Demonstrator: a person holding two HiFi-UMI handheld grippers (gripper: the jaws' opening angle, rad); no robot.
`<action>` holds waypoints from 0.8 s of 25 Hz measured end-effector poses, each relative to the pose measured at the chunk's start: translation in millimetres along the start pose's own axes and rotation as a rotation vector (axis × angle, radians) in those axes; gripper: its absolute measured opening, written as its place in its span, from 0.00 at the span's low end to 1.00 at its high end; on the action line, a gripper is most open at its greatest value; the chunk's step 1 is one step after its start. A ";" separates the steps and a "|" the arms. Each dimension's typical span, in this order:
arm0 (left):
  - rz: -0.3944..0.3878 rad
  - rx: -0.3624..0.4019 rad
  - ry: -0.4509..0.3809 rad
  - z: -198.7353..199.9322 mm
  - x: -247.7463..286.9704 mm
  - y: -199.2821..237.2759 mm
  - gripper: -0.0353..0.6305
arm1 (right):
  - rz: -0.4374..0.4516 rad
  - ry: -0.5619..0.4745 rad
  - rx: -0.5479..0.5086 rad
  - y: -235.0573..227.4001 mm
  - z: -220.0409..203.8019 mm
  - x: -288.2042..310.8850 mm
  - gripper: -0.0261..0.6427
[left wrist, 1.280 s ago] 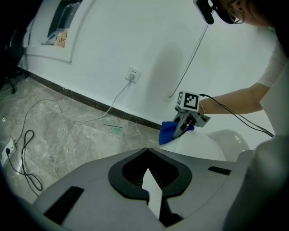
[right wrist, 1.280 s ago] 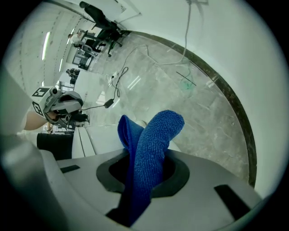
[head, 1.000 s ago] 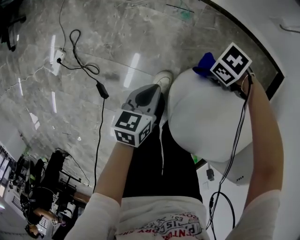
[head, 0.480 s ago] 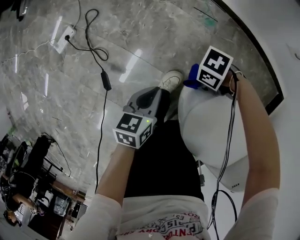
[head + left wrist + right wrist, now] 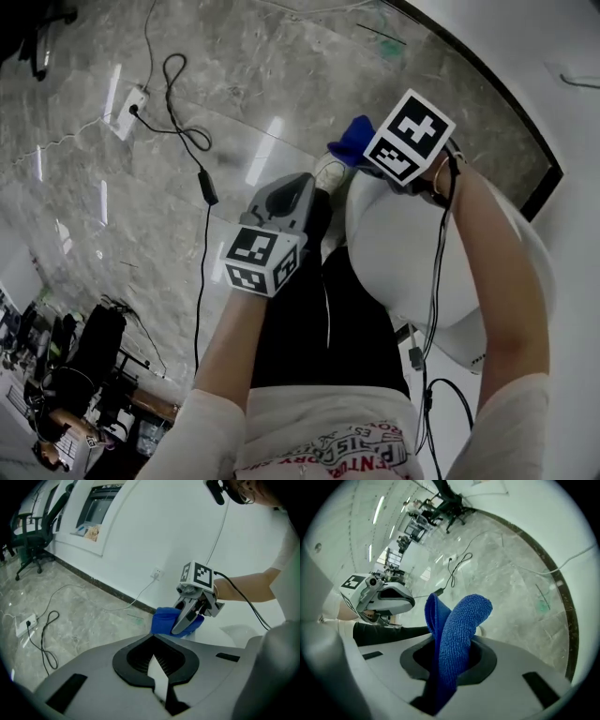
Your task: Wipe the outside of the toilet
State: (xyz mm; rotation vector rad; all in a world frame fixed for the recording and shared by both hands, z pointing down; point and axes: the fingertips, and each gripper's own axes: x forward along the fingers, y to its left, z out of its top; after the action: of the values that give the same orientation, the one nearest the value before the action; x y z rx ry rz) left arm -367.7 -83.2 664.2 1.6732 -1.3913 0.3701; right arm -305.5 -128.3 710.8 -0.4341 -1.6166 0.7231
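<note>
The white toilet (image 5: pixel 422 262) with its lid down fills the right of the head view. My right gripper (image 5: pixel 367 155) is at its far front edge, shut on a blue cloth (image 5: pixel 352 139) that sticks out past the rim. From the left gripper view, the cloth (image 5: pixel 164 619) hangs bunched in the right gripper (image 5: pixel 185 623) against the toilet's white surface (image 5: pixel 234 632). The right gripper view has the folded cloth (image 5: pixel 457 630) standing up between its jaws. My left gripper (image 5: pixel 300 186) hovers over the person's black-trousered leg, left of the toilet, shut and holding nothing.
A power strip (image 5: pixel 131 101) and a black cable (image 5: pixel 202 178) lie on the grey marble floor to the left. A white shoe (image 5: pixel 328 169) stands beside the toilet's front. A dark skirting (image 5: pixel 487 103) runs along the white wall. An office chair (image 5: pixel 28 541) stands far left.
My right gripper has slid the blue cloth leftward along the toilet's front edge, past the rim. The left gripper has stayed about where it was.
</note>
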 end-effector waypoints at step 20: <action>-0.319 0.441 0.184 135.0 112.8 -282.2 0.06 | -0.278 -0.668 0.581 -22.5 -221.4 -212.9 0.15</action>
State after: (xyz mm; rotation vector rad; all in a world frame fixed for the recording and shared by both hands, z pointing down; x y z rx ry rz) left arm -119.4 -269.9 545.6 2.1200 -0.9278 0.6617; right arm -48.5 -236.5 580.1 0.4968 -1.9117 1.1430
